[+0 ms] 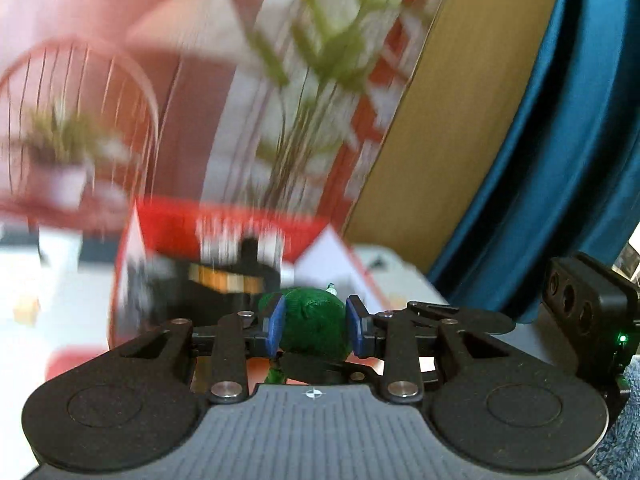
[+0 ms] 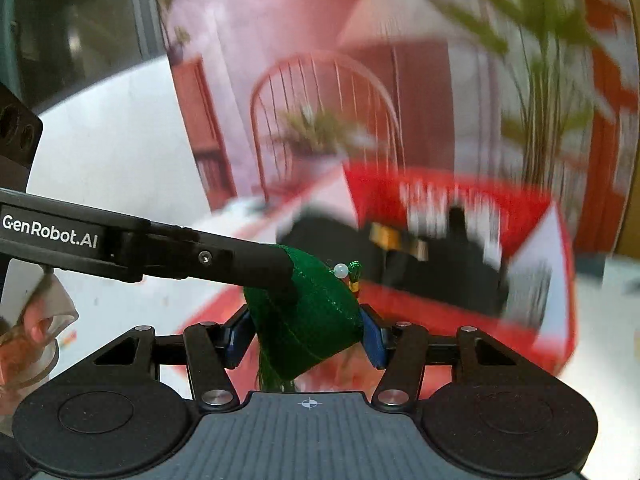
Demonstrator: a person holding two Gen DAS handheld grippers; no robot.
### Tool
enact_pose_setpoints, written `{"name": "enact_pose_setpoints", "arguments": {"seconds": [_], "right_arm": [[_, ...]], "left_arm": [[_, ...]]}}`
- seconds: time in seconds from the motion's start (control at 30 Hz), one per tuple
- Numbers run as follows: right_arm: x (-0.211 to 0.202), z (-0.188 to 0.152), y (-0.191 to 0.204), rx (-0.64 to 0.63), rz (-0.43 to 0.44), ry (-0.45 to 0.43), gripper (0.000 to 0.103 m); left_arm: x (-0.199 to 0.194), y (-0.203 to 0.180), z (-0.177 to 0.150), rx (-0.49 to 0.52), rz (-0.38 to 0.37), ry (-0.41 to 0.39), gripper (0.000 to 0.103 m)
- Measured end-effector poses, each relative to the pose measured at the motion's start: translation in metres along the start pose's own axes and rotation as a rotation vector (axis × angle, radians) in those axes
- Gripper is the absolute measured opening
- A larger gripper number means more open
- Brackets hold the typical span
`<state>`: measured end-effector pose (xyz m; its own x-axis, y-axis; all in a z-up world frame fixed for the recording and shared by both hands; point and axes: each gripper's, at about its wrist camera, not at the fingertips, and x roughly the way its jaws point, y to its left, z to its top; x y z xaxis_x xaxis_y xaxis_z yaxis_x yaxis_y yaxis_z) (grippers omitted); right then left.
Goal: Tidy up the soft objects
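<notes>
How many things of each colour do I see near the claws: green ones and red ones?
Green: 1, the green fabric pouch with a small white bead, between the blue pads of both claws.
Red: 1, the red and white open cardboard box, blurred, behind the pouch.
Total: 2

The right gripper (image 2: 304, 340) holds a green fabric pouch (image 2: 308, 320) between its blue pads (image 2: 374, 342). The left gripper (image 2: 280, 276) (it enters from the left) grips the pouch's top. Behind stands a blurred red box (image 2: 460, 216), probably open.
</notes>
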<state>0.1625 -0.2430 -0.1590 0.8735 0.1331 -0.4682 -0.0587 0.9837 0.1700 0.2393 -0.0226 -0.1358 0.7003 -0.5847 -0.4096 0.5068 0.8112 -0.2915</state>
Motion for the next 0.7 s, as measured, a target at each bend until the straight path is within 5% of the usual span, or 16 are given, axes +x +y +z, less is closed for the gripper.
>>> {"name": "enact_pose_setpoints", "arguments": {"seconds": [0.33,0.5,0.7], "right_arm": [[-0.006,0.094,-0.003,-0.095,-0.04,-0.215,0.052],[0.011,0.1,-0.012,-0.102,-0.075,-0.207,0.052],[0.037,0.072,-0.031,-0.016,-0.111,-0.126,0.053]], "left_arm": [[-0.008,-0.023,0.065,0.104,0.039,-0.201,0.035],[0.02,-0.012,0.067,0.116,0.03,-0.186,0.035],[0.059,0.005,0.051,0.088,0.035,-0.058,0.035]]}}
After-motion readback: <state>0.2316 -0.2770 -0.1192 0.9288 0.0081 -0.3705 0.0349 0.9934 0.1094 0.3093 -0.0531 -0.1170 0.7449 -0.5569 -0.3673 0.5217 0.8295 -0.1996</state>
